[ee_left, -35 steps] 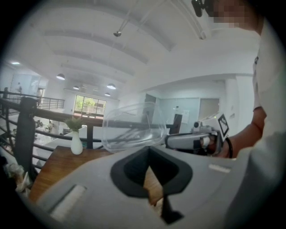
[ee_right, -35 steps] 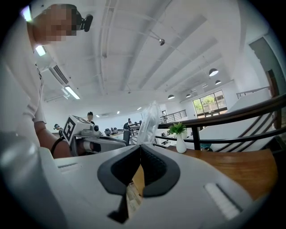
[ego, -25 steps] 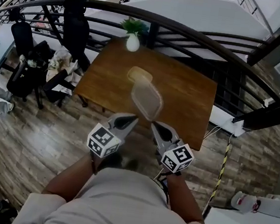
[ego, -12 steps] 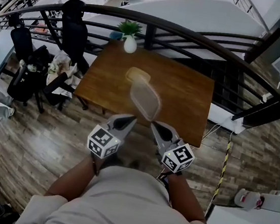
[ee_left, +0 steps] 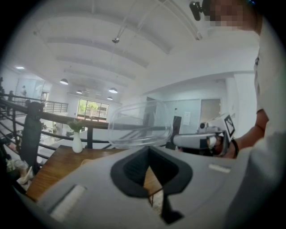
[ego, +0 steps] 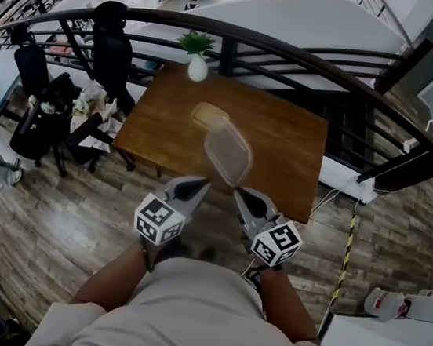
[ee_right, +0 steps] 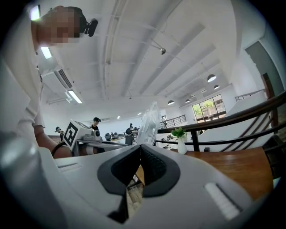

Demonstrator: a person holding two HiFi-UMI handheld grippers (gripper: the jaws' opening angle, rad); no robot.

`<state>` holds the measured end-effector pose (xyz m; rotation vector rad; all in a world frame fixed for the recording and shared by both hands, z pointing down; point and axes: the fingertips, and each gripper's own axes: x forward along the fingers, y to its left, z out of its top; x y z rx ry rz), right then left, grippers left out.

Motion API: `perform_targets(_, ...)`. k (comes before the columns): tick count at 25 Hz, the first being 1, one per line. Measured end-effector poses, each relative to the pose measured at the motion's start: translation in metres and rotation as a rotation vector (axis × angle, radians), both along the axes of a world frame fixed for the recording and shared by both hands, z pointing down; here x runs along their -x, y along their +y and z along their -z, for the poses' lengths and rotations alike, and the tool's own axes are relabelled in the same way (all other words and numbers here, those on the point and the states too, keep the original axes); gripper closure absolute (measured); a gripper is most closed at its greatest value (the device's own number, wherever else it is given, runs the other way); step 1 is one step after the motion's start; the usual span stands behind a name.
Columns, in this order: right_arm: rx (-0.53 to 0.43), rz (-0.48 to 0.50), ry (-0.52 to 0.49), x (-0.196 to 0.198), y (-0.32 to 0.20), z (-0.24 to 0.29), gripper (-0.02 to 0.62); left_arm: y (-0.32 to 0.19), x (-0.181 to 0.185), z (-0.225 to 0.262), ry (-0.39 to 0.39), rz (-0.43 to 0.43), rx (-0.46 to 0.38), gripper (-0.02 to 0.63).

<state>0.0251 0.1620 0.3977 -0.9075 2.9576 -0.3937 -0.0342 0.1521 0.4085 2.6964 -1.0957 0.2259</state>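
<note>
Holding a clear container (ego: pixel 228 152) up over the near edge of the counter (ego: pixel 290 166), left tool (ego: pixel 197 185) and right tool (ego: pixel 240 194) both clenched on its rim. The exact pinch spots are hard to see through the plastic.

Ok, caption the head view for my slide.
Right gripper holds a clear plastic container above a wooden table, left gripper alongside.

Lost behind the closed left gripper (ego: pixel 199 186) and right gripper (ego: pixel 240 195), above the wooden table (ego: pixel 291 150): near rim of the clear container (ego: pixel 228 152). On the table, partly masked: a second tray (ego: pixel 207 114). Left of the table, too small to identify: a pale heap (ego: pixel 93 103).
</note>
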Motion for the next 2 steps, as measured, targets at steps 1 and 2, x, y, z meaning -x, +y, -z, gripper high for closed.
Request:
perform_targets(1, 0.003, -0.002, -0.006, -0.0022, 0.0019, -0.0016, 0.589, 0.0022, -0.0017, -0.0012, 0.001, -0.001, 0.0, 0.603)
perform_targets(2, 0.006, -0.004, -0.012, -0.0045, 0.0038, -0.0032, 0.589, 0.0045, -0.0034, -0.0025, 0.001, -0.002, 0.0, 0.603)
